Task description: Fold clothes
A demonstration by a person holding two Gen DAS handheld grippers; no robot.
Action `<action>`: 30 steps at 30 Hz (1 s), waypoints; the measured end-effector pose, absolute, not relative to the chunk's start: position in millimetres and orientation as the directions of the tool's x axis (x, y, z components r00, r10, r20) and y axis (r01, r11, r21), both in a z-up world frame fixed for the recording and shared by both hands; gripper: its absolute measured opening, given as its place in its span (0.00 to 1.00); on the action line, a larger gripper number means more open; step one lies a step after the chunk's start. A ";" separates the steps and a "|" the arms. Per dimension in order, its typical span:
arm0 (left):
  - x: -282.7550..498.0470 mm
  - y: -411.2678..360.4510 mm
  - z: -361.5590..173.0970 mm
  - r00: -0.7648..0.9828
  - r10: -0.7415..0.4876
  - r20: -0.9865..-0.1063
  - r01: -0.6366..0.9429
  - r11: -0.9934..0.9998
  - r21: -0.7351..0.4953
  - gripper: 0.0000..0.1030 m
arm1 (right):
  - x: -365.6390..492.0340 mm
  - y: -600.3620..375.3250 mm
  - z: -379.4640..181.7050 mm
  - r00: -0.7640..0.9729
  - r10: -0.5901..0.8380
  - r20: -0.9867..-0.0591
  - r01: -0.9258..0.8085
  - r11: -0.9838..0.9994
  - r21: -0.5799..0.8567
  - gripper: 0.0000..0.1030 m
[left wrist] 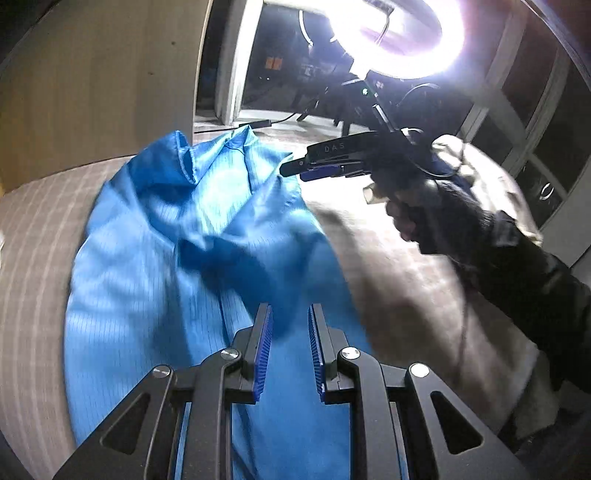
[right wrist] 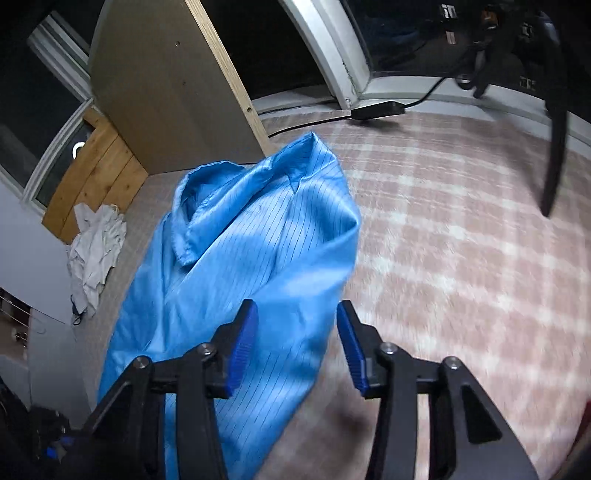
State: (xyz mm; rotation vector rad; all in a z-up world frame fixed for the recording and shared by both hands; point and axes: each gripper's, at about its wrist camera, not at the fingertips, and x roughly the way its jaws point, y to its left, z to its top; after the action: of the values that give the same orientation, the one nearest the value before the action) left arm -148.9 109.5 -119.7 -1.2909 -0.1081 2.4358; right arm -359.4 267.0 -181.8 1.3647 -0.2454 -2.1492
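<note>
A shiny blue pinstriped shirt lies collar-up on a pale checked bed cover. In the left wrist view my left gripper is shut on a dark, lifted fold of the shirt near its lower right side, and the cloth is blurred. A hand in a dark sleeve holds my right gripper at the shirt's far right shoulder corner. In the right wrist view my right gripper stands open above the shirt, with its pads clear of the cloth and nothing gripped.
A wooden board leans behind the shirt's collar. Crumpled white cloth lies at the bed's left edge. A ring light glares at the far side on a black stand leg. A black adapter and a beige pile lie nearby.
</note>
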 end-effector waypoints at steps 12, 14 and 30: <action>-191.8 95.3 -183.8 -0.431 0.313 -0.847 -0.219 -0.946 -0.238 0.19 | -367.7 282.8 -183.3 -0.351 -0.583 -0.732 0.382 -0.804 0.456 0.05; -191.8 95.4 -182.2 -0.429 0.314 -0.847 -0.220 -0.946 -0.239 0.19 | -374.6 274.9 -188.9 -0.308 -0.538 -0.785 0.362 -0.829 0.427 0.08; -50.9 31.0 -121.6 -0.442 0.344 -0.829 -0.090 -0.936 -0.340 0.29 | -264.5 156.2 -176.0 -0.104 -0.585 -0.804 0.727 -0.597 0.340 0.27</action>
State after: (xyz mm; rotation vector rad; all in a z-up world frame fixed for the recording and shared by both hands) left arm -50.9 31.0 -121.6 -1.4886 -0.3594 2.4423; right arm -264.5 156.2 -176.0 1.2432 0.1749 -1.8343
